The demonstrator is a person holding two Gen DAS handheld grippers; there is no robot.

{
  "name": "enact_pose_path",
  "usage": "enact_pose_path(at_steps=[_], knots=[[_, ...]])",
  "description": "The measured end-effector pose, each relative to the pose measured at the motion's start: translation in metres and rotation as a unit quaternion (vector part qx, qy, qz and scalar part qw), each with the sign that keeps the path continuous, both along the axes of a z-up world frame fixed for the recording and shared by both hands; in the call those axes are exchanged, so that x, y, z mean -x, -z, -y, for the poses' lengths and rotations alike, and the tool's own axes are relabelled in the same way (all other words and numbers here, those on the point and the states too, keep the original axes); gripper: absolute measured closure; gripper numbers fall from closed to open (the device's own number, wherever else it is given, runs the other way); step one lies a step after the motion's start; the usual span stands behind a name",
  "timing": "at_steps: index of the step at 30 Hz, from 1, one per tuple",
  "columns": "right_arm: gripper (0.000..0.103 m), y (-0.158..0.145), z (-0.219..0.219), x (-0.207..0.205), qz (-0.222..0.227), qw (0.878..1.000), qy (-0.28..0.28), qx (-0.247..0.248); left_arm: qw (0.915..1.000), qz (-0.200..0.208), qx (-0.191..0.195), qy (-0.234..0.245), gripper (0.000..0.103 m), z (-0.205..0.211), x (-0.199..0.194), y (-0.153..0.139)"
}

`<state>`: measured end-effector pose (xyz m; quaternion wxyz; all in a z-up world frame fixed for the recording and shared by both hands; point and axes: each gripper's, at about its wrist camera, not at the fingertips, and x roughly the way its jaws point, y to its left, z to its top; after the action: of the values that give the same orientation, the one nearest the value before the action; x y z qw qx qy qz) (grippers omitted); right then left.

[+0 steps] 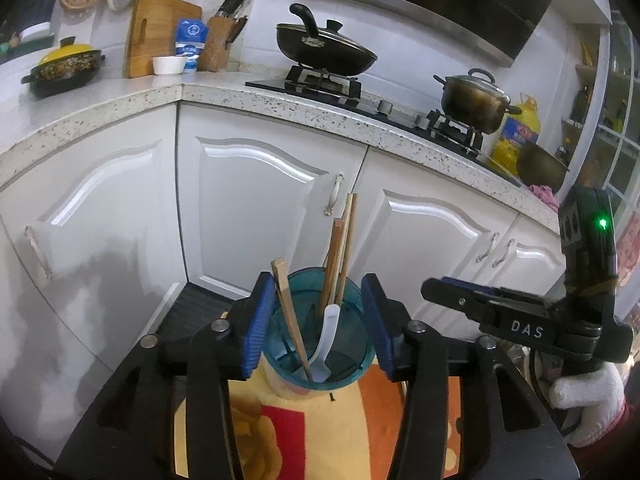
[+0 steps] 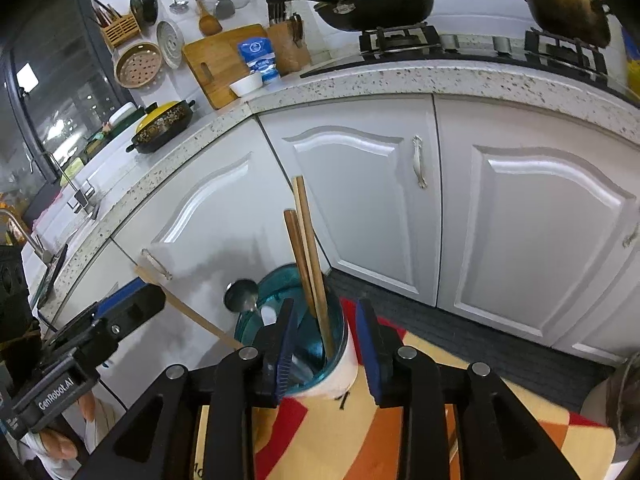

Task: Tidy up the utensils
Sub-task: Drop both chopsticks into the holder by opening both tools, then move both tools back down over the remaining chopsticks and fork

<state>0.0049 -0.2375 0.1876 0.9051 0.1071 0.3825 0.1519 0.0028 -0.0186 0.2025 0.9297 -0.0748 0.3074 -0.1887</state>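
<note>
Both grippers hang open over the holder point(image 1: 320, 332): the left gripper point(image 1: 318, 328) straddles it, seemingly to steady it, chopsticks point(image 1: 340, 256) leaning toward 12 o'clock, while the right gripper point(image 2: 326, 344) hovers empty, ladle point(image 2: 241, 296) at 10 o'clock.

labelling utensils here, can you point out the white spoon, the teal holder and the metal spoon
white spoon point(image 1: 329, 330), left wrist view, on its handle
teal holder point(image 1: 352, 294), left wrist view, on its right inner wall
metal spoon point(image 2: 240, 295), right wrist view, on its bowl
</note>
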Motion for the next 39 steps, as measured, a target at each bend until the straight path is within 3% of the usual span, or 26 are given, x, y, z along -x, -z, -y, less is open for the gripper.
enact_pose_path(at_steps=[13,25,39], knots=[[0.07,0.01,0.009,0.044,-0.005,1.0,0.014,0.008,0.9998,-0.009,-0.02,-0.002,0.052,0.009,0.028,0.012],[0.066,0.017,0.025,0.085,-0.01,0.999,0.035,0.021,0.999,0.01,-0.039,0.022,0.046,0.033,0.063,0.009],[0.064,0.064,0.058,0.127,-0.06,0.995,0.071,0.033,0.9968,-0.007,-0.059,0.053,0.046,0.062,0.084,0.032]])
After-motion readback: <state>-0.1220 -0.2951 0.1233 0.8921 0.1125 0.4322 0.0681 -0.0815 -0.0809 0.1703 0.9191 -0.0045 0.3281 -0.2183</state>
